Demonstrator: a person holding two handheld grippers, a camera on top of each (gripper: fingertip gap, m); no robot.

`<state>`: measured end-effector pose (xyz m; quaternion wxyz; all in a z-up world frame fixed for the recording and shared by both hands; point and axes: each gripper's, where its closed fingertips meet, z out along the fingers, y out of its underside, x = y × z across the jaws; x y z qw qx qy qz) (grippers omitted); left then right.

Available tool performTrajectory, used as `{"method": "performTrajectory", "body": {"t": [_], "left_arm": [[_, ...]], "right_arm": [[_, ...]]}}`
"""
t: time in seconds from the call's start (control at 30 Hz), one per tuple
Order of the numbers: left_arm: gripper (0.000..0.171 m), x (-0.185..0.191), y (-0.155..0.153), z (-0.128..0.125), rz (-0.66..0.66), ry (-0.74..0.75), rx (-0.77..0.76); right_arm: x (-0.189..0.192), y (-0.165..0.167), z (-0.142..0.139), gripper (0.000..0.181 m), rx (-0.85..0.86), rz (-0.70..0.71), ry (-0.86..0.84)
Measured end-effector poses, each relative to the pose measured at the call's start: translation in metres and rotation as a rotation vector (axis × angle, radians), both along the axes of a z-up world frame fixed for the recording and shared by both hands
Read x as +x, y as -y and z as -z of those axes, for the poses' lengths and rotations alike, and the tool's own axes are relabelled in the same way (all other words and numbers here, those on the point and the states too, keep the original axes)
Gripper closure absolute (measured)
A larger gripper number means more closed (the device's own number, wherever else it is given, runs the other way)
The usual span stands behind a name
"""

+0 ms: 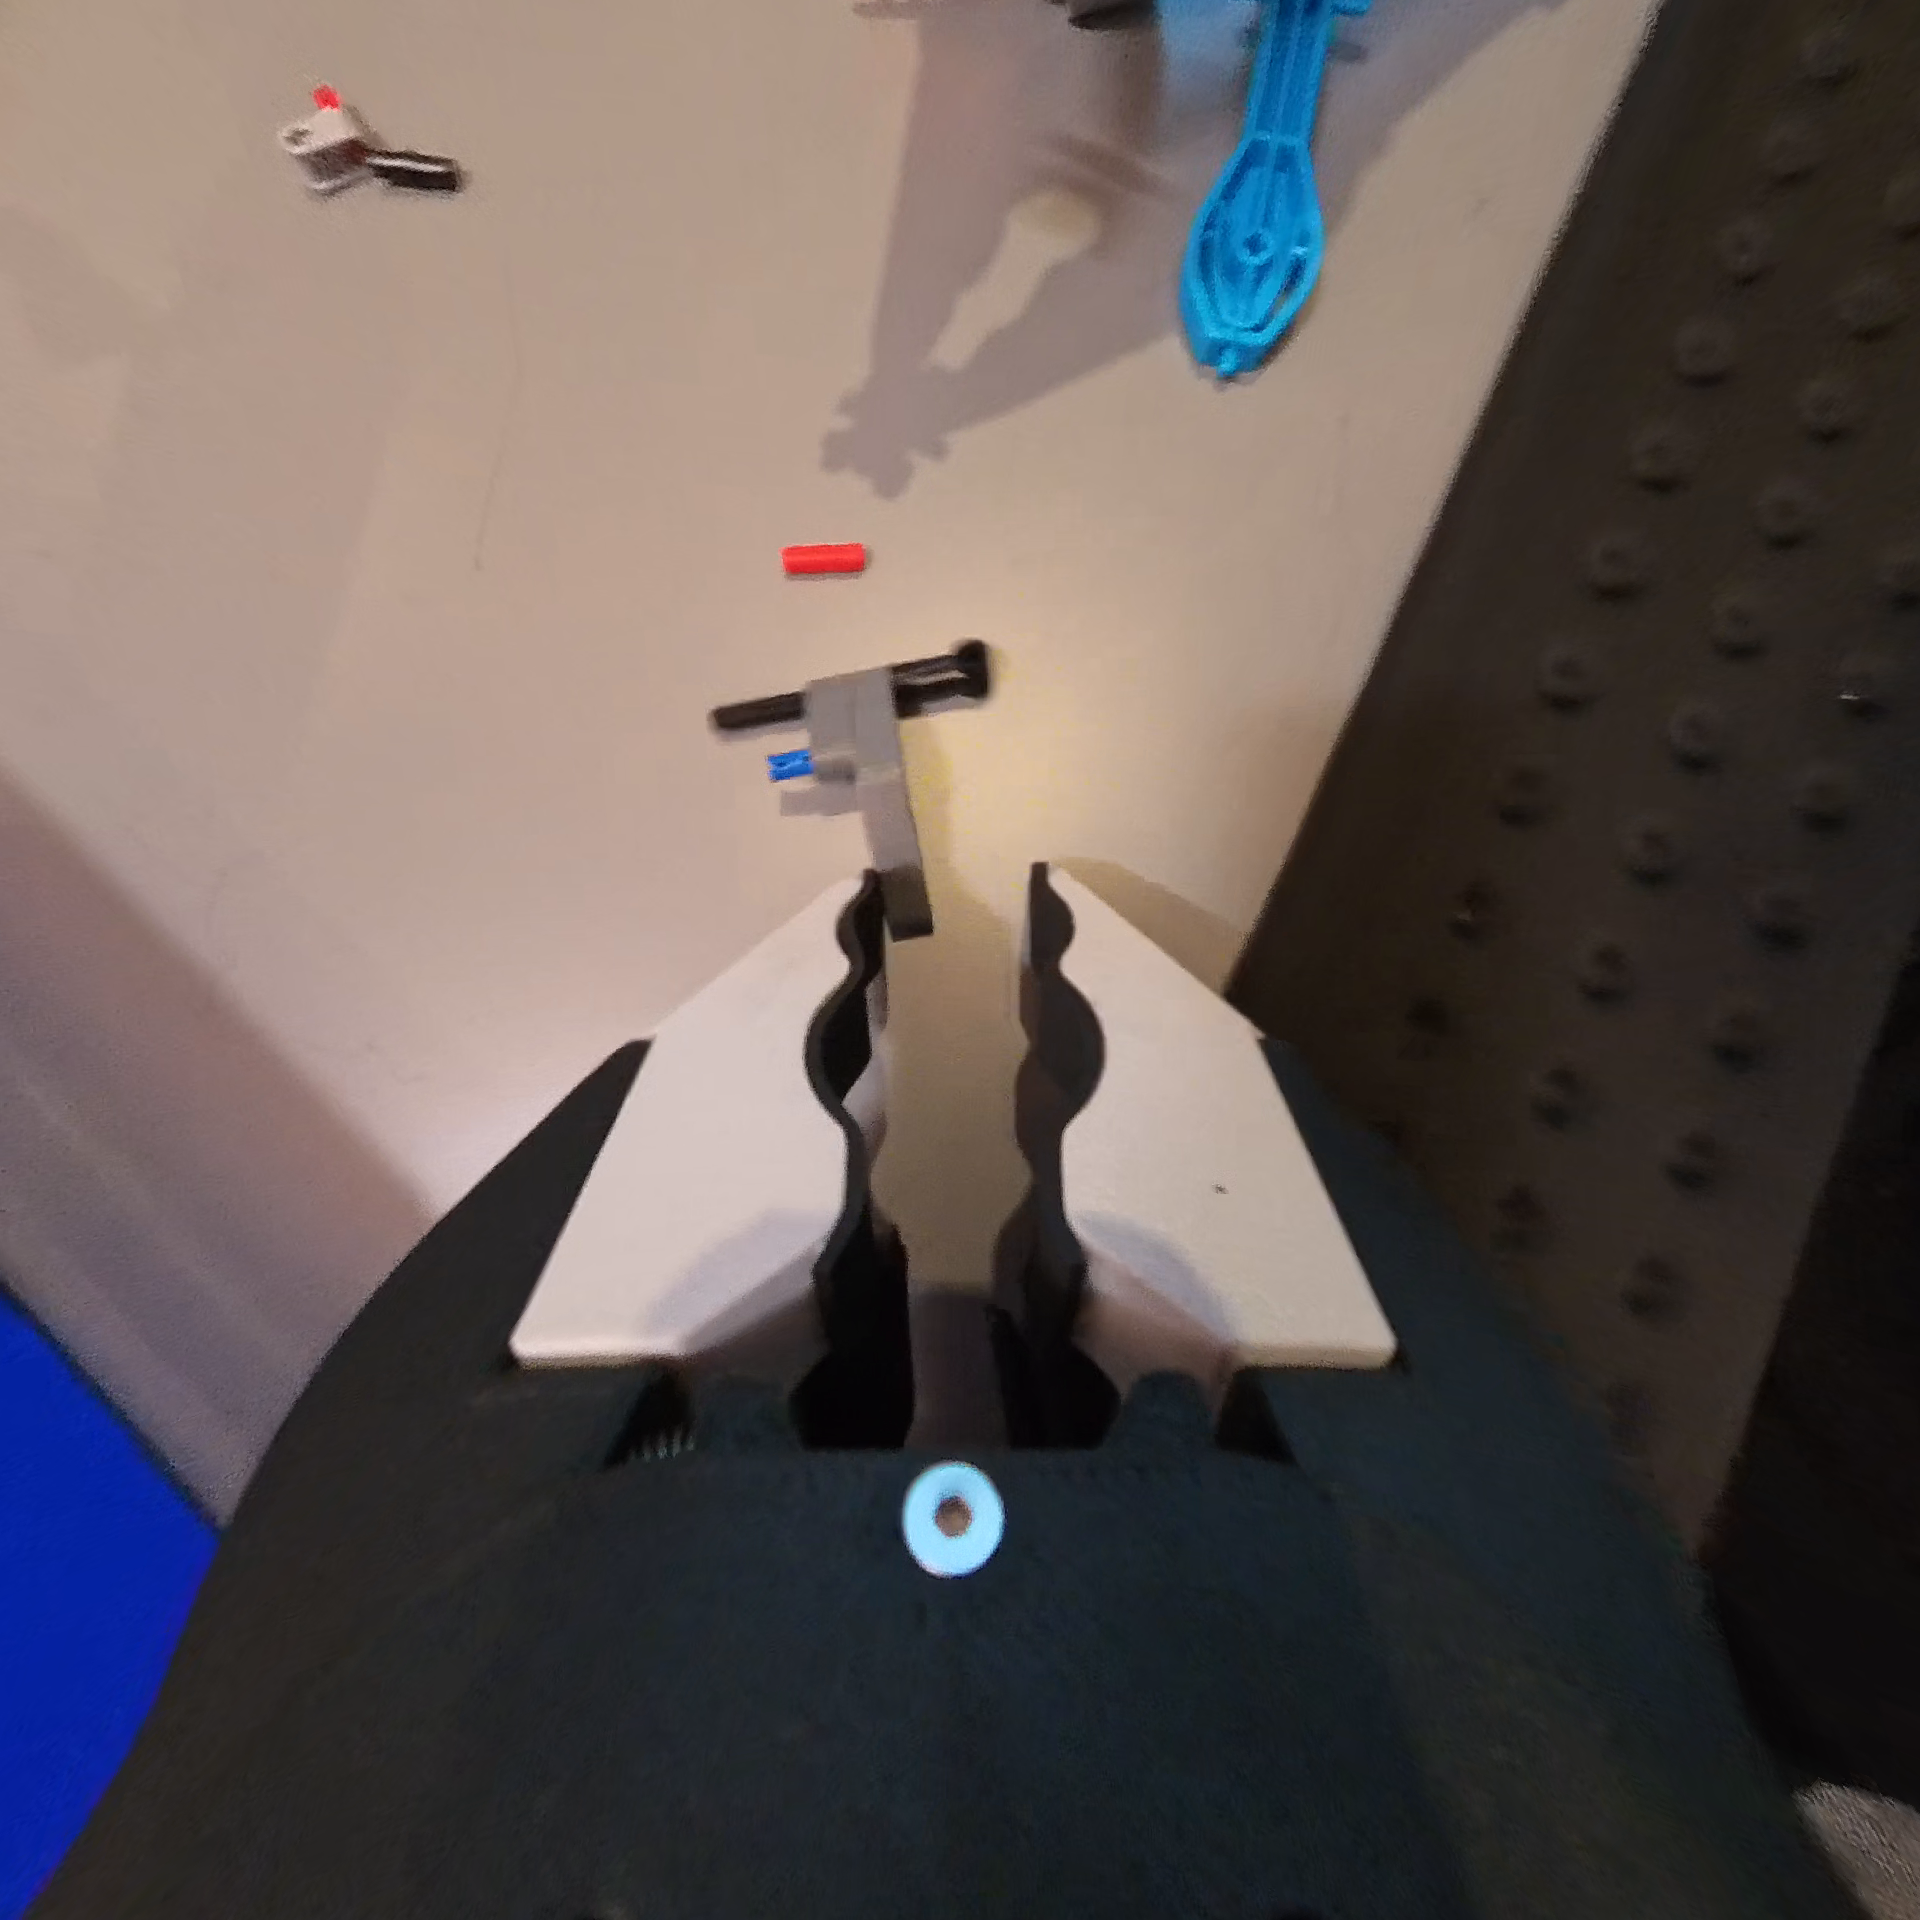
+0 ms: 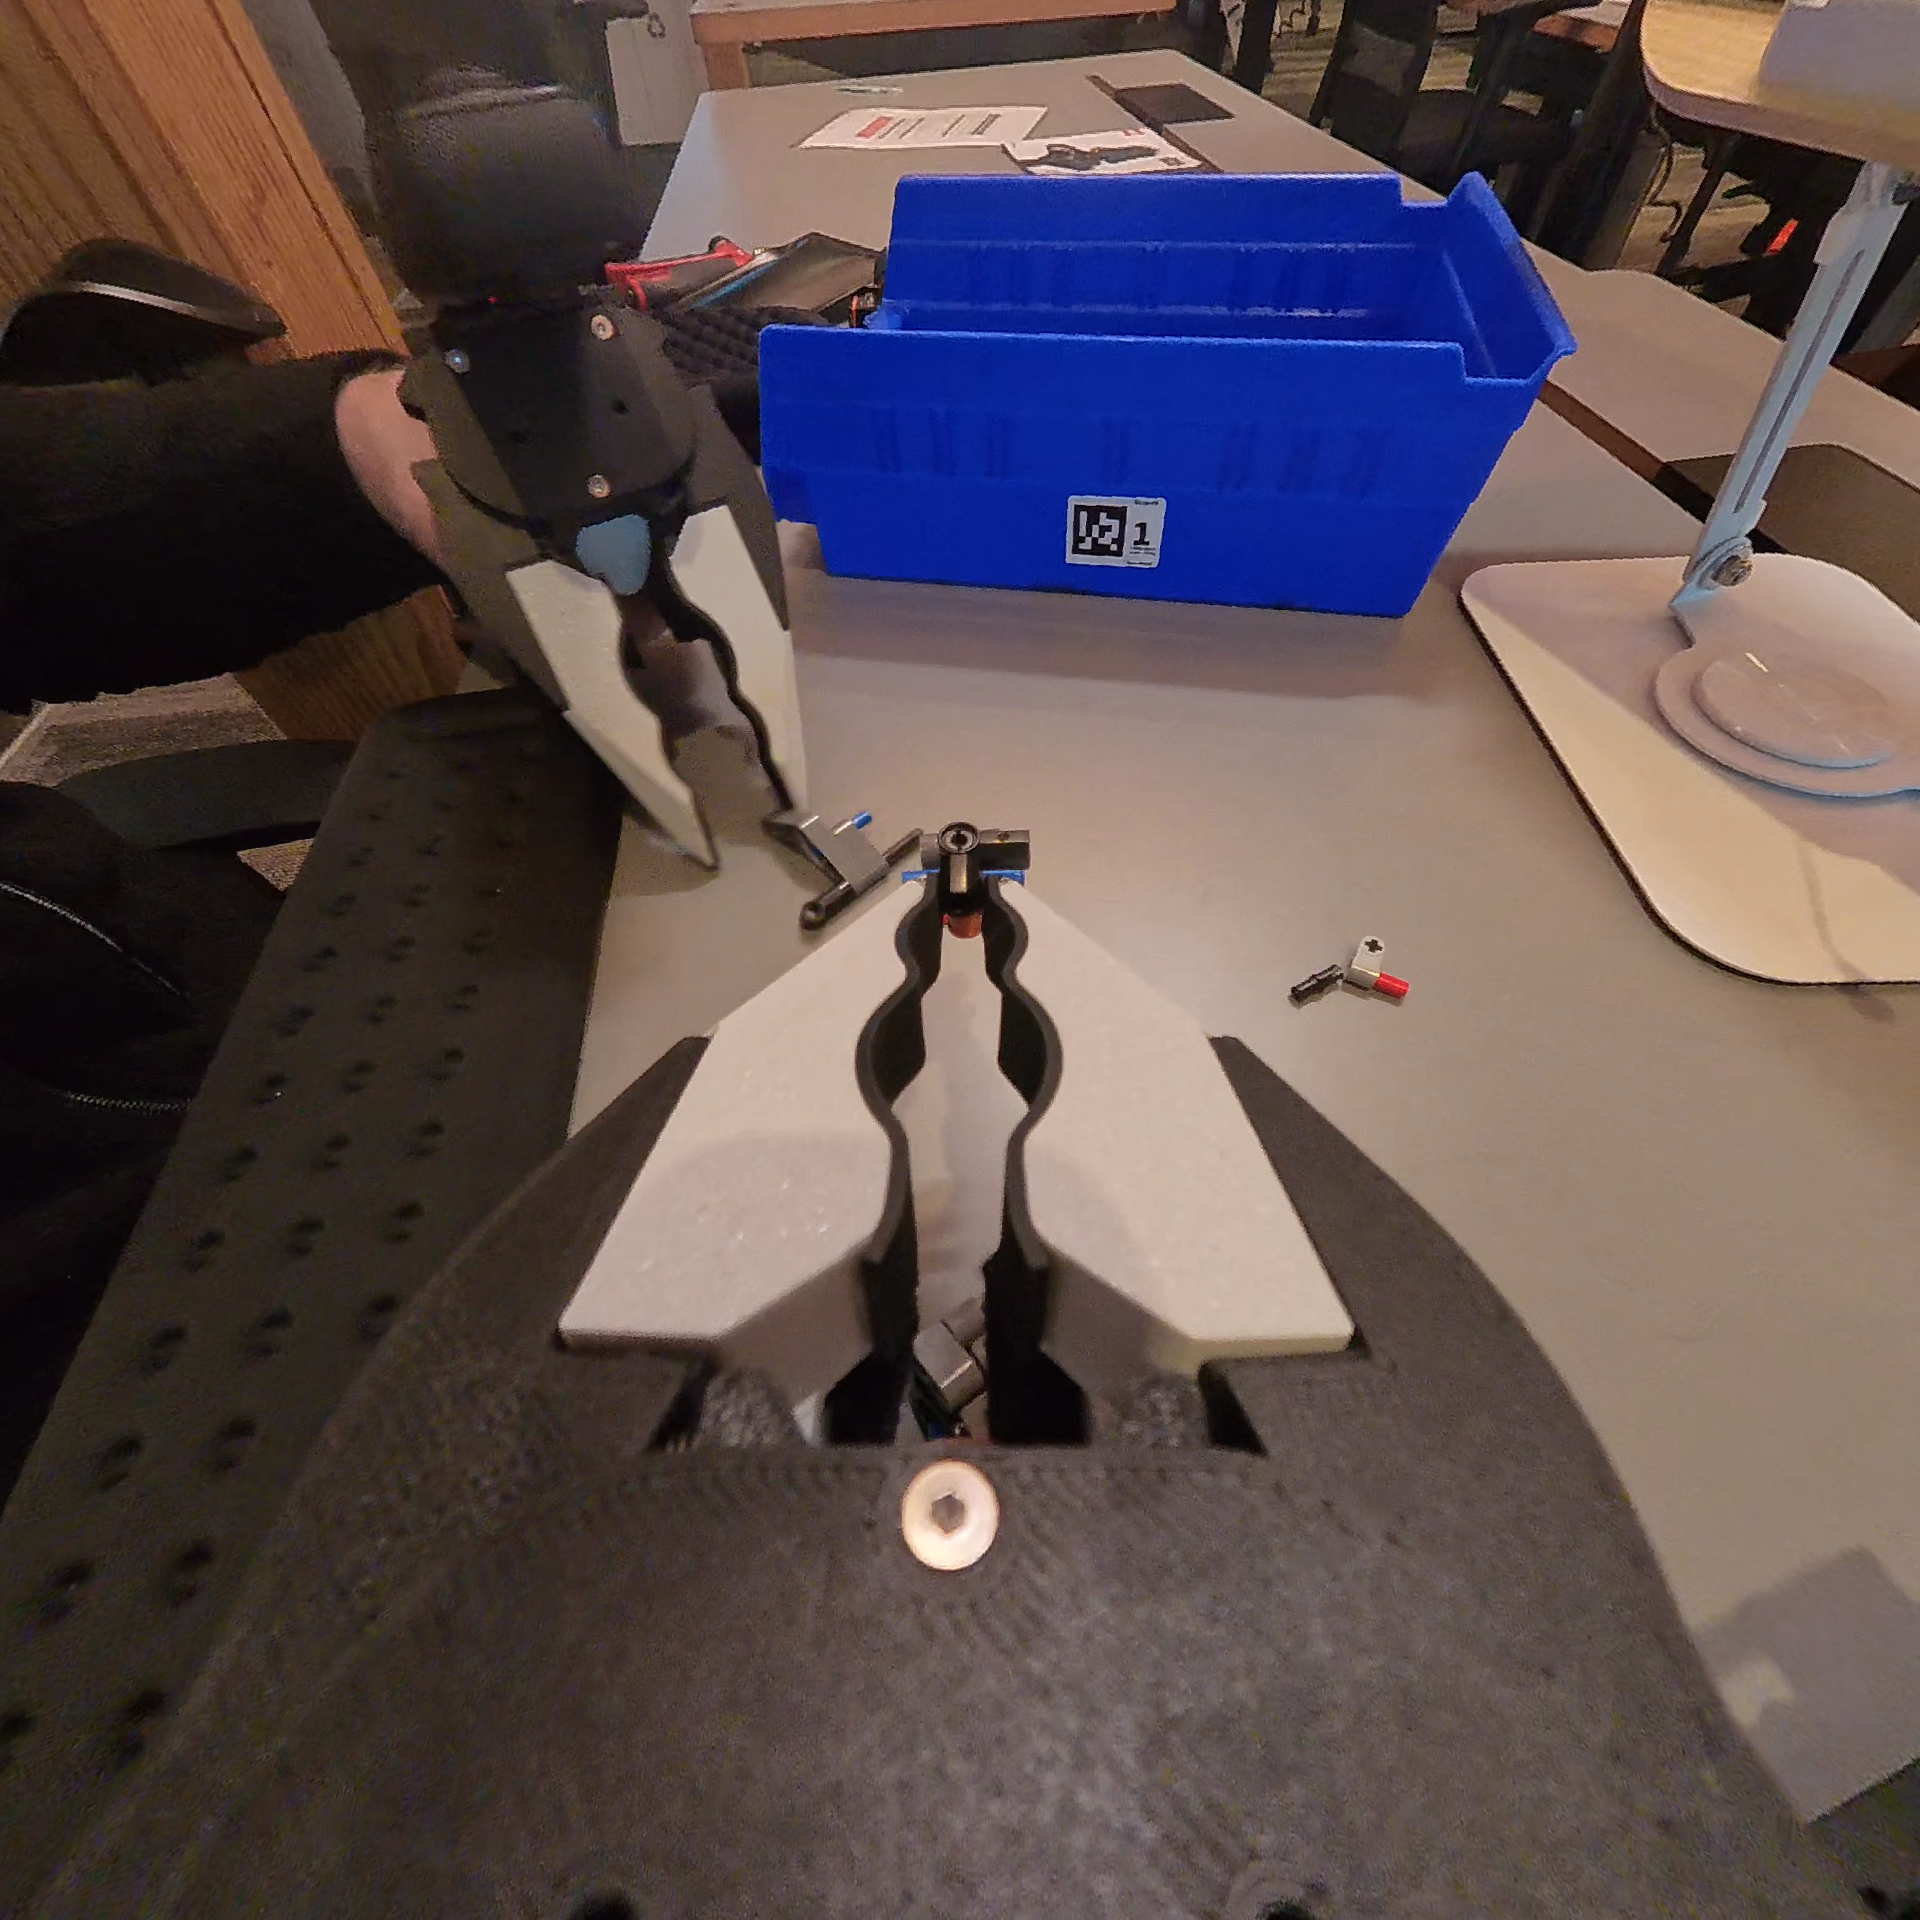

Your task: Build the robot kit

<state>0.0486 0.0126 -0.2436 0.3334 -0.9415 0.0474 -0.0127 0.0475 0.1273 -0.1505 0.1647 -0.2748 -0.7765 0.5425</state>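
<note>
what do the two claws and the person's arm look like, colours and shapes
Both are alike: the right claw and left claw have a black, textured, rounded body, two white wedge-shaped fingers lined with wavy black pads, and a round screw head at the centre. The left one shows a light blue tab. The person's sleeve is black.

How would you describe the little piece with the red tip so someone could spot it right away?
Start at the blue bin on the grey table, then look towards the white lamp base. In front of that base, lying alone, is the small piece with the red tip. Unlike the grey assembly on a long black axle near the left gripper, it is a pale grey connector with a short black pin and one red end.
</note>
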Motion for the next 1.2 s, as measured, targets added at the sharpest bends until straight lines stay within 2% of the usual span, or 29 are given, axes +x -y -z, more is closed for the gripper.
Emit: {"method": "performTrajectory", "body": {"t": [0.03,0.07,0.13,0.17,0.23,0.27,0.33,0.47,0.63,0.87,1.0,1.2], "left_arm": [[0.141,0.010,0.000,-0.001,0.028,0.027,-0.003],[0.155,0.018,0.000,-0.001,0.060,0.043,-0.005],[0.166,0.028,-0.001,-0.003,0.113,0.033,0.002],[0.164,0.030,-0.002,-0.006,0.139,0.030,0.016],[0.146,0.032,-0.003,-0.017,0.173,0.053,0.072],[0.146,0.024,-0.003,-0.023,0.158,0.027,0.100],[0.145,0.005,0.001,-0.025,0.131,-0.069,0.096],[0.134,-0.033,0.006,-0.017,0.102,-0.353,0.007],[0.130,-0.035,-0.005,-0.011,0.207,-0.519,-0.017],[0.129,-0.017,-0.023,-0.012,0.307,-0.520,0.054],[0.124,-0.016,-0.030,-0.014,0.316,-0.556,0.072],[0.119,-0.019,-0.024,-0.016,0.280,-0.511,0.089]], "right_arm": [[0.000,0.001,0.000,0.176,0.000,-0.002,0.001],[0.001,0.001,0.000,0.176,0.000,-0.004,0.001],[0.001,0.002,0.001,0.176,0.003,-0.007,0.001],[0.001,0.002,0.001,0.176,0.004,-0.007,0.001],[0.001,0.001,0.001,0.176,0.005,-0.002,-0.001],[0.000,0.000,0.000,0.176,0.004,0.001,-0.003],[-0.001,-0.002,-0.001,0.176,0.003,0.006,-0.007],[-0.002,-0.002,0.001,0.176,0.003,0.007,-0.003],[-0.001,-0.001,0.002,0.176,0.007,-0.001,-0.008],[0.000,-0.001,0.001,0.176,0.006,-0.006,-0.012],[0.000,-0.001,0.001,0.176,0.006,-0.005,-0.010],[-0.001,-0.004,-0.001,0.176,0.003,0.008,-0.013]]}}
